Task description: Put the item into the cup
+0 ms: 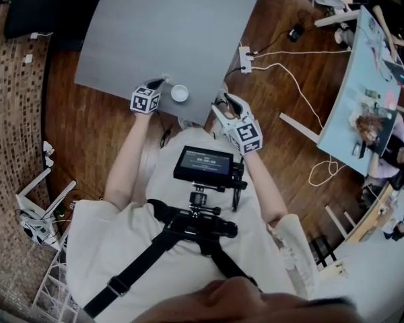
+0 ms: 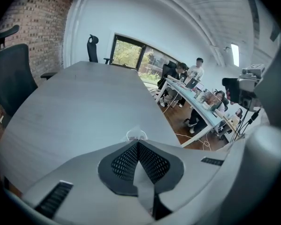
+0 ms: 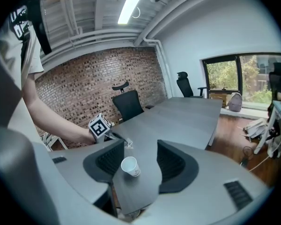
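A white paper cup [image 1: 180, 93] stands near the front corner of the grey table [image 1: 168, 25]. My left gripper [image 1: 159, 83] hangs just left of the cup, above the table, and is shut on a small pale, translucent item [image 2: 136, 135] that sticks out past its tips. In the right gripper view the cup [image 3: 130, 167] stands upright beyond the spread jaws, with the left gripper [image 3: 116, 137] and its item [image 3: 128, 144] behind and left of it. My right gripper [image 1: 222, 102] is open and empty, off the table's front corner to the right of the cup.
A black office chair [image 3: 129, 103] stands at the table's far side by the brick wall. On the wooden floor to the right lie a power strip [image 1: 245, 58] and white cables [image 1: 303, 93]. A pale blue desk [image 1: 353, 93] with people stands farther right.
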A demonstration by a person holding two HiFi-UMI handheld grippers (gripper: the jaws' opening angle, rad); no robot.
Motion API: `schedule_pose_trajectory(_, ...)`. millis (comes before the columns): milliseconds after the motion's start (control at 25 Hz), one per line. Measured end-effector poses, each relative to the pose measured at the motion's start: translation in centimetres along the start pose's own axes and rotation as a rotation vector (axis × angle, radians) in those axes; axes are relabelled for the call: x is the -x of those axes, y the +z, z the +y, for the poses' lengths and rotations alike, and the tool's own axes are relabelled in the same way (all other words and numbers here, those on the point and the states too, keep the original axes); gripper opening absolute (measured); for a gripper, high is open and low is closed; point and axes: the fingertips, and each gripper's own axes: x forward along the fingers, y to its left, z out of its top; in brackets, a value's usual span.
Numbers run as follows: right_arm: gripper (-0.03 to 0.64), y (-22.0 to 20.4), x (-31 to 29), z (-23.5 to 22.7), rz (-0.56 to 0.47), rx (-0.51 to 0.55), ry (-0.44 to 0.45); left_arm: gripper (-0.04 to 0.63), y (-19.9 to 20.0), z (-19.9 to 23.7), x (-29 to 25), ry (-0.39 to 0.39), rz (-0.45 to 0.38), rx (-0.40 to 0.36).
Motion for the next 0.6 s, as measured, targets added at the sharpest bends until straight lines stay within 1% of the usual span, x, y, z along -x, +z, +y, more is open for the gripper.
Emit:
schedule_pose_trajectory(80, 0.233, -0.2, -0.6, 0.5, -0.018, 0.011, 0.015, 0.001, 0.2, -1.6, 1.2, -0.021, -0.001, -0.03)
schedule_pose_trajectory(200, 0.233, 0.1, -1.1, 0.7, -0.012, 0.023, 0.022, 0.001, 0.4, -4.5, 1.7, -0.062, 0.013, -0.082)
schedule_pose_trajectory(280, 0.233, 0.2, -1.4, 0.8, -0.005, 0.019, 0.027, 0.0, -0.4, -6.2, 1.1, -0.078, 0.062, -0.131)
schedule_pose_trajectory(400, 0.233, 0.2, -1.6, 0.9, -0.005, 0.015, 0.032, 0.0, -2.4, -7.1, -0.8, -0.067, 0.16, -0.205)
schedule_pose_trajectory(480, 0.233, 0.0, -1.6, 1.0, -0.005, 0.013, 0.035, 0.0, -3.2, -7.2, -1.8, -0.068, 0.196, -0.212)
schedule_pose_trajectory(600, 0.233, -1.0, -1.7, 1.0, -0.005, 0.009, 0.035, 0.0, -4.0, -7.0, -3.3, -0.062, 0.234, -0.189)
